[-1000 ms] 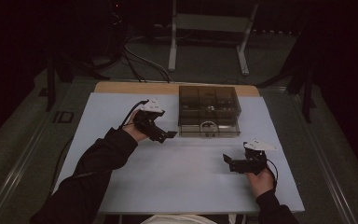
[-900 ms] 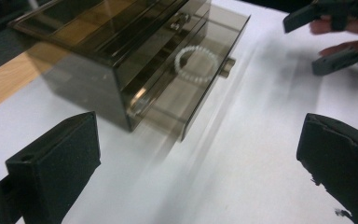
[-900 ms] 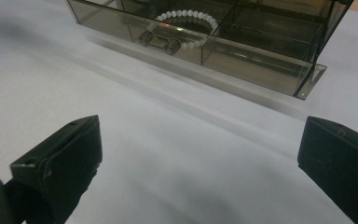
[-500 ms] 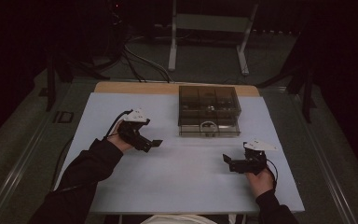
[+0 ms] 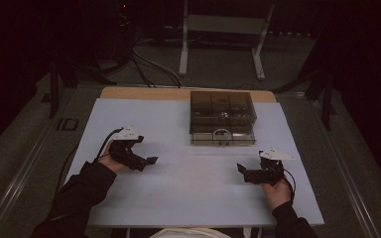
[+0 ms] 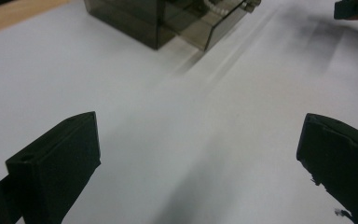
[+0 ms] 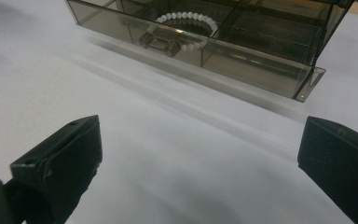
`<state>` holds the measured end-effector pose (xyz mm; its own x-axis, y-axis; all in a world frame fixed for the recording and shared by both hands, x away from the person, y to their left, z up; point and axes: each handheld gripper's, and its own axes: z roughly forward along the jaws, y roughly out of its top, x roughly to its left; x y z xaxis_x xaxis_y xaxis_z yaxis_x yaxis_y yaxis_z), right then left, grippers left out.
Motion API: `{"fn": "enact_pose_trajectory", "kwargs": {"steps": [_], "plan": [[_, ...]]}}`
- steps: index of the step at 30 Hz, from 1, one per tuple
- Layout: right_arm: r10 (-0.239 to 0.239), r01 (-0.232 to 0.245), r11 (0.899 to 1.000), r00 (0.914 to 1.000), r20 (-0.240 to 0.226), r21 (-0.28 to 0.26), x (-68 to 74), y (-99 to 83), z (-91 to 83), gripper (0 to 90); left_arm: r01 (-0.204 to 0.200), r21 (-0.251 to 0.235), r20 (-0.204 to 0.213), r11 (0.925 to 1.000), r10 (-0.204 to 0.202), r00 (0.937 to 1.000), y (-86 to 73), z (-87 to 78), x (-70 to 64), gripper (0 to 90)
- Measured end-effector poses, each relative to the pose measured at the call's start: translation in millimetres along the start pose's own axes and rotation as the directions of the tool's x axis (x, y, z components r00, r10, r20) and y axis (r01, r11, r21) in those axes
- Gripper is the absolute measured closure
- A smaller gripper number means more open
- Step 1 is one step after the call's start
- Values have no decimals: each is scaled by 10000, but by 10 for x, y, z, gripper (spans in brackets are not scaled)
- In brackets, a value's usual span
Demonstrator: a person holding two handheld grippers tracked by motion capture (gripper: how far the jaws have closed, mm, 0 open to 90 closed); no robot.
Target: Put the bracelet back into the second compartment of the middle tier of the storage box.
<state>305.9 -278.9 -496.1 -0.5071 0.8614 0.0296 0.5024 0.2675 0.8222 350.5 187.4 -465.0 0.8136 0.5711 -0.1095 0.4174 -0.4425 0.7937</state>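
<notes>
While both hands rest low on the white surface (image 5: pixel 188 193), the smoky organizer box (image 5: pixel 222 118) sits well beyond them, a bead bracelet (image 7: pixel 186 28) in its front compartment. Left tool (image 5: pixel 146 161) and right tool (image 5: pixel 241 171) both gape wide, holding nothing.

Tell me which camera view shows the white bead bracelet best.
The right gripper view: the bead bracelet lies close and sharp in the front compartment of the smoky clear box. The high view gives a small pale ring; the left gripper view catches a few blurred beads at the top edge.
</notes>
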Motion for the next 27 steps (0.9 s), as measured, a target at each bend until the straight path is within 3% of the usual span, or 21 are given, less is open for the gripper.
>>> {"fn": "enact_pose_trajectory", "kwargs": {"steps": [5, 11, 17, 18, 27], "plan": [[-5, 5, 10000, 10000, 8, 8, 2, 0, 2, 0, 182, -81, -63, 9998, -182, 9998, -156, -49, -16, 9], [0, 0, 10000, 10000, 7, 38, 12, 0, 7, 0, 406, -74, -443, 9991, -409, 9982, -321, -87, -44, 9], [7, -7, 10000, 10000, 4, 23, 10, -1, 7, 0, 446, 61, -508, 9990, -442, 9977, -432, -95, -72, 9], [4, -4, 10000, 10000, -5, 40, 10, -2, 10, 0, 531, 146, -446, 9985, -524, 9976, -513, -101, -87, 9], [-59, 60, 10000, 10000, -24, 52, 15, -1, 15, 0, 651, -11, -574, 9979, -651, 9962, -614, -122, -80, 9]]}}
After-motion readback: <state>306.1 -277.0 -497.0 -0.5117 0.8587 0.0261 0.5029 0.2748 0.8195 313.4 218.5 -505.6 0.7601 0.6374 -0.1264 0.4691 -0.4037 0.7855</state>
